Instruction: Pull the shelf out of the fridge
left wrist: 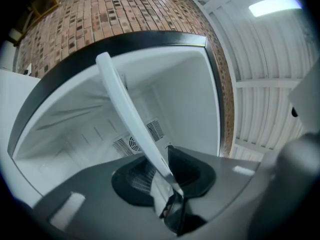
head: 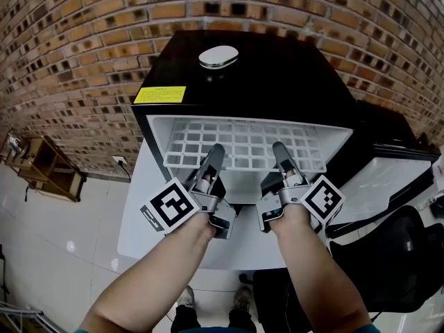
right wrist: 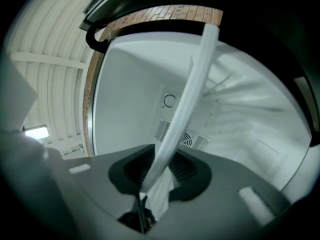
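Note:
The white wire shelf (head: 243, 144) sticks partly out of the open black fridge (head: 277, 75). My left gripper (head: 214, 152) is shut on the shelf's front edge left of centre, and my right gripper (head: 280, 151) is shut on it right of centre. In the left gripper view the shelf's white front bar (left wrist: 125, 109) runs down between the dark pads of the left gripper (left wrist: 165, 176), which pinch it. In the right gripper view the same bar (right wrist: 192, 94) slants into the right gripper (right wrist: 160, 174) and is pinched there. Behind lies the fridge's white inside with a vent.
A white oval object (head: 218, 57) and a yellow label (head: 160, 94) sit on the fridge top. The open door (head: 388, 175) stands at the right, a black chair (head: 402, 269) lower right. A wooden rack (head: 41, 165) stands by the brick wall at the left.

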The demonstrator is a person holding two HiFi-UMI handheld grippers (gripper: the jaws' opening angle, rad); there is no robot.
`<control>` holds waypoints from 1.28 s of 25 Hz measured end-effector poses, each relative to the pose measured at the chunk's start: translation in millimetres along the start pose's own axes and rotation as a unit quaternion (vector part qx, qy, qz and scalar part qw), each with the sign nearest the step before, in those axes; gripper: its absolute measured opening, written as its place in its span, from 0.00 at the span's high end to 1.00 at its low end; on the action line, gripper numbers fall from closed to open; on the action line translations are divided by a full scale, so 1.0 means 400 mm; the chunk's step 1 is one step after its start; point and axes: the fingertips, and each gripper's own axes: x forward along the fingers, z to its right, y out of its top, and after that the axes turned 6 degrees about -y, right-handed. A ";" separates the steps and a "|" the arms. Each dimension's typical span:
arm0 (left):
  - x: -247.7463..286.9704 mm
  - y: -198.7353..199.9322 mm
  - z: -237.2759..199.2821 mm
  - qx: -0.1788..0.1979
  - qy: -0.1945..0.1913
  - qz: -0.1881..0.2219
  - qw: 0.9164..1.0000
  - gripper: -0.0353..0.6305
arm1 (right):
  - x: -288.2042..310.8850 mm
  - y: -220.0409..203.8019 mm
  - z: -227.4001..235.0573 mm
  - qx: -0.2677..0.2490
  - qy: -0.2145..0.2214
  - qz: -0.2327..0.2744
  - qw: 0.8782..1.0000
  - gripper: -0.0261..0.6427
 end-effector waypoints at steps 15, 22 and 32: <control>-0.131 -0.070 0.060 -0.032 0.002 -0.001 0.999 0.88 | -0.148 -0.055 -0.008 0.025 0.001 -0.036 0.999 0.87; -0.244 -0.134 0.087 -0.019 0.049 0.014 0.999 0.90 | -0.250 -0.086 -0.006 0.054 0.022 -0.078 0.995 0.90; -0.422 -0.211 0.189 -0.099 -0.001 0.014 0.995 0.91 | -0.442 -0.188 -0.049 0.059 0.033 -0.087 0.994 0.91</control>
